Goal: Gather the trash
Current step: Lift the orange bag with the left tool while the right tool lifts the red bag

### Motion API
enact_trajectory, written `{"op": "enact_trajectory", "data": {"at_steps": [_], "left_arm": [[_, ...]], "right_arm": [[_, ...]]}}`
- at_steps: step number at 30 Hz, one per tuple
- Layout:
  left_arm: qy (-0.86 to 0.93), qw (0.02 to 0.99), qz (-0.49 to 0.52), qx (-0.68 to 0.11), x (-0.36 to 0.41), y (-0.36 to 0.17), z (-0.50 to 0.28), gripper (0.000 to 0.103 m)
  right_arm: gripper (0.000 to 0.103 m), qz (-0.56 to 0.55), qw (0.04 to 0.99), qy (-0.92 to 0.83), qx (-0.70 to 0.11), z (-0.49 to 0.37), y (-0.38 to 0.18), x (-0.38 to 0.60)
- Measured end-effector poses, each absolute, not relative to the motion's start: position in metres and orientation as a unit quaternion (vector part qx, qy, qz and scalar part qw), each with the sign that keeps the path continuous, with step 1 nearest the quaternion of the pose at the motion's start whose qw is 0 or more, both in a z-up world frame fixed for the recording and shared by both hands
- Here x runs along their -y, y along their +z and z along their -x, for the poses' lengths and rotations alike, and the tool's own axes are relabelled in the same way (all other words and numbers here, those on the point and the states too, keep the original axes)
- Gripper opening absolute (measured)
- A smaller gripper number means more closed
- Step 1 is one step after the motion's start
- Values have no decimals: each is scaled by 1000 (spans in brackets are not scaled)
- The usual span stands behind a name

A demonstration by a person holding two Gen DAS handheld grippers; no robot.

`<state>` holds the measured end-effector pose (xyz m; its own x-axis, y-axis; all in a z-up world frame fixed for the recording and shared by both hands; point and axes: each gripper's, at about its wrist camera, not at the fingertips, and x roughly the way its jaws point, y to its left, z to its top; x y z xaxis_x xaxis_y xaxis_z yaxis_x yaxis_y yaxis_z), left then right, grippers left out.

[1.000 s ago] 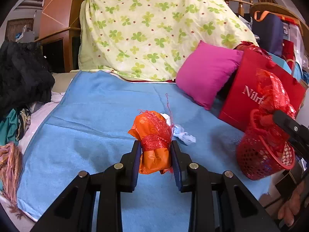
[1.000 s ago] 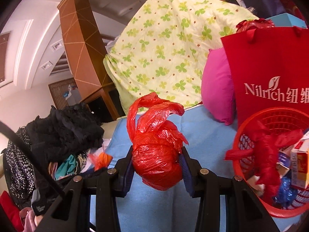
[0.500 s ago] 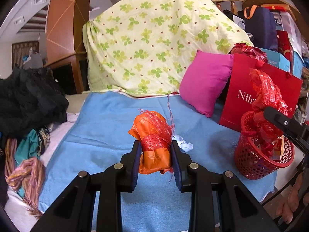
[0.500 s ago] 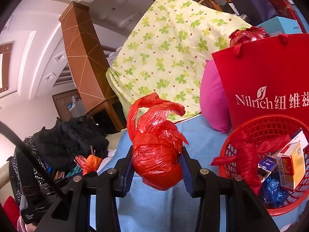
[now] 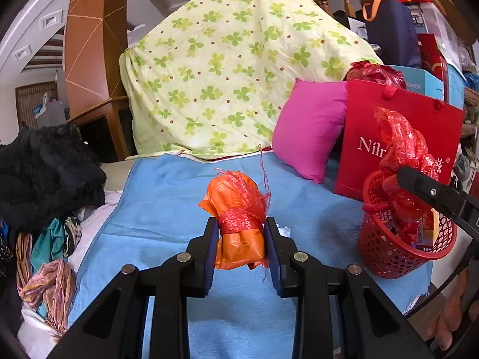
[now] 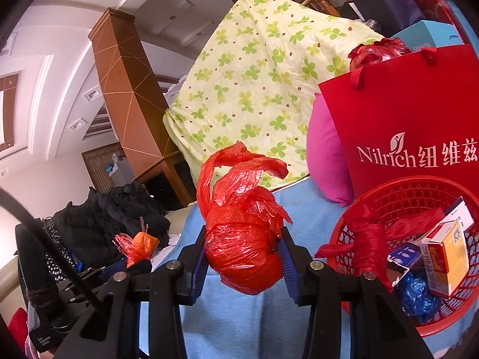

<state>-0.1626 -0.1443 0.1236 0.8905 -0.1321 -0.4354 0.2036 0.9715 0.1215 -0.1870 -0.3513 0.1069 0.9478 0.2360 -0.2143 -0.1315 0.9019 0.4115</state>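
My left gripper (image 5: 241,243) is shut on an orange packet wrapped in red netting (image 5: 238,224), held above the blue blanket (image 5: 167,197). My right gripper (image 6: 244,258) is shut on a knotted red plastic bag (image 6: 242,239), raised just left of the red mesh basket (image 6: 398,191). In the left wrist view the same red bag (image 5: 401,146) hangs over the basket (image 5: 389,257) at the blanket's right edge. The basket holds a red bag, a blue wad and small cartons (image 6: 446,257). The left gripper with its orange packet (image 6: 140,245) shows at the lower left of the right wrist view.
A white crumpled scrap (image 5: 284,231) lies on the blanket behind the left gripper. A red paper carrier bag (image 5: 395,137) and a pink cushion (image 5: 308,131) stand behind the basket. A clover-print sheet (image 5: 233,83) covers the back. Dark clothes (image 5: 45,176) pile at the left.
The left gripper has lifted and pulled back with the orange packet, so the blanket looks farther below. The right gripper with the red bag has drifted closer to the basket.
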Motion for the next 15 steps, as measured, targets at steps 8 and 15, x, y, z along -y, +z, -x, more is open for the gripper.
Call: {"op": "enact_trajectory", "data": {"at_steps": [8,15], "left_arm": [[-95,968,-97,-213,160,125,167,32],[-99,967,-103,-210,165,126,170,32]], "right_arm": [[46,-209,966,91,-122,196,108,362],[46,-212,966,87,-118,202,109,368]]}}
